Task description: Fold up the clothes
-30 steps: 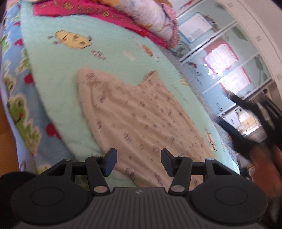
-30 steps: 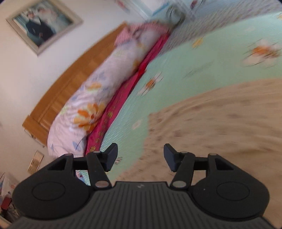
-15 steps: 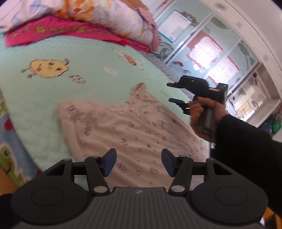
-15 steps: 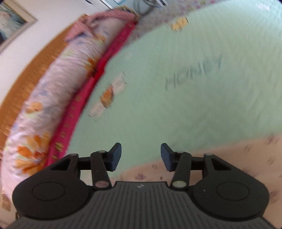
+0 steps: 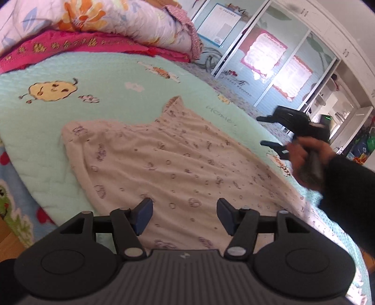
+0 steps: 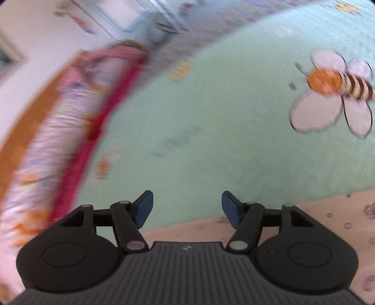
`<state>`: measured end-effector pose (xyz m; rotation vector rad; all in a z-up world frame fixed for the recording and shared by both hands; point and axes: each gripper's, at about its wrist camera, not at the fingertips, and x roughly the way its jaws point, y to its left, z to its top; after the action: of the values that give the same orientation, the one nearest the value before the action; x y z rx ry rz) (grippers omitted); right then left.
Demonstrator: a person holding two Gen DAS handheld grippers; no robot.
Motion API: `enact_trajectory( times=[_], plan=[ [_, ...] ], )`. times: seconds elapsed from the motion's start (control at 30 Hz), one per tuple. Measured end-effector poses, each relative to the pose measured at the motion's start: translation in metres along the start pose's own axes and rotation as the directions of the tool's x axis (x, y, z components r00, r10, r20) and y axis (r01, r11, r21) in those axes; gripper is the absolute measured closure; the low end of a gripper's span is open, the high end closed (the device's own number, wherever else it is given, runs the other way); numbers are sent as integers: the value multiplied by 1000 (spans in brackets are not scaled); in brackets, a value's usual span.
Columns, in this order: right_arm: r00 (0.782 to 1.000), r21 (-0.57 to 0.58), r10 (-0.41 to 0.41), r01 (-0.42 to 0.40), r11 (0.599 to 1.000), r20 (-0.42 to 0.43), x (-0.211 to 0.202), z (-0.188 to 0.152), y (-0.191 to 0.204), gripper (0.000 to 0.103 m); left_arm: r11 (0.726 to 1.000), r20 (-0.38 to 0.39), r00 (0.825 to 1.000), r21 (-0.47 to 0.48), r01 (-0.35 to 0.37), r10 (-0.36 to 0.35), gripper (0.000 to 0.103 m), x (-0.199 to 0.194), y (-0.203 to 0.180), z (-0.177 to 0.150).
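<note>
A cream garment with small grey prints lies spread flat on the mint-green quilt. My left gripper hovers over the garment's near hem, its jaws opening, with nothing between them. In the left wrist view a hand holds my right gripper above the garment's far right edge. In the right wrist view my right gripper sits over the quilt just past the garment's edge, jaws opening and empty.
A floral rolled duvet and a pink blanket lie along the head of the bed. A bee print marks the quilt. Glass sliding doors stand beyond the bed. The bed's edge with a frog-print sheet falls off at left.
My right gripper has swept across the garment to its far edge and sunk lower, jaws wider. My left gripper's view has rolled level and its jaws stand a little wider.
</note>
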<state>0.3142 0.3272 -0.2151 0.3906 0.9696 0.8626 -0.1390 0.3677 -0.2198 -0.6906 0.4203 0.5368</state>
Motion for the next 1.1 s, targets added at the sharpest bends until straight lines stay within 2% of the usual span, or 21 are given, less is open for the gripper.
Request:
enact_trajectory(
  times=[0.1,0.17,0.23,0.3,0.37,0.43,0.47,0.53,0.63,0.73,0.8,0.87,0.9,0.93,0.97,1.03,1.07,1.1],
  plan=[
    [995,-59,36,-42,997,-93,-48,-34,-12,36,1000,-6,1000,31,0,1,39,4,-6,-3],
    [994,-27,12,-15,1000,-109,-67,-56,-31,36,999,-19,1000,36,-9,9,39,8,-9,-6],
    [991,23,-44,47,999,-125,-67,-57,-59,36,998,-21,999,52,-25,26,39,10,-13,-8],
    [997,40,-43,46,998,-70,-66,-38,-87,39,997,-17,999,73,-35,36,39,11,-17,-10],
    [989,111,-147,143,984,32,-77,-12,-109,38,994,-11,999,102,-43,44,39,12,-23,-14],
    [980,176,-176,158,972,90,-102,-3,-113,37,992,-6,999,117,-46,47,39,13,-24,-14],
    [991,160,-109,95,983,82,-112,-7,-110,37,992,-3,999,120,-46,47,39,14,-24,-14],
    [1000,93,-6,7,996,-15,-123,-34,-97,36,991,-4,999,129,-46,47,39,14,-25,-15],
    [977,9,64,-63,998,-204,-122,-82,-84,36,989,-4,999,136,-50,51,39,14,-28,-17],
    [975,-90,19,-39,995,-222,-105,-80,-90,41,987,-3,998,152,-59,61,39,14,-30,-19],
    [988,-42,-36,30,999,-151,-103,-54,-100,51,984,1,998,165,-65,66,39,15,-31,-19],
    [992,3,-88,89,996,-87,-103,-31,-108,49,984,3,998,165,-62,62,39,15,-31,-18],
    [994,-15,-78,77,997,-80,-111,-30,-101,49,985,3,998,163,-58,59,39,16,-31,-17],
    [995,-46,-43,39,998,-95,-119,-38,-91,48,986,3,999,159,-52,52,39,16,-31,-17],
    [991,-65,-7,-2,998,-131,-125,-52,-81,43,987,2,999,156,-45,45,39,16,-31,-16],
    [977,-86,37,-56,995,-212,-137,-87,-69,39,986,8,1000,162,-27,26,39,15,-34,-17],
    [970,-97,45,-70,993,-240,-142,-102,-66,39,986,12,1000,168,-13,11,39,14,-36,-18],
    [973,-118,21,-49,992,-228,-144,-107,-69,39,984,7,1000,175,9,-10,39,13,-39,-18]
  ],
)
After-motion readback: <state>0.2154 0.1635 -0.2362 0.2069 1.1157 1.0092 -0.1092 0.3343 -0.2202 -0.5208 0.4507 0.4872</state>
